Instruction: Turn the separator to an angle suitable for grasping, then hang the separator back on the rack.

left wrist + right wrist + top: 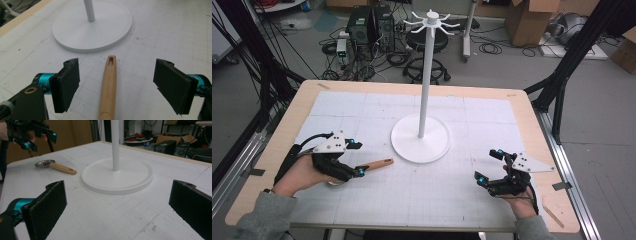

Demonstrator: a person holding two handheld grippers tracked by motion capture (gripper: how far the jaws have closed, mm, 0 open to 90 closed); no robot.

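Note:
A utensil with a wooden handle [379, 164] and a round metal bowl [45, 163] lies flat on the white mat, left of the stand. In the left gripper view the handle [108, 85] runs up between the two pads, and neither pad touches it. My left gripper [358, 159] is open and hovers over the bowl end; the right gripper view shows it [39, 140] raised above the utensil. My right gripper [488, 165] rests open near the table's right front, with nothing between its pads [47, 207].
A white stand with a round base [420, 145] and a tall pole [427, 75] topped by hooks sits mid-table, just beyond the handle's tip. The mat lies on a wooden tabletop [292, 115]. Black frame posts, cables and boxes stand around the table.

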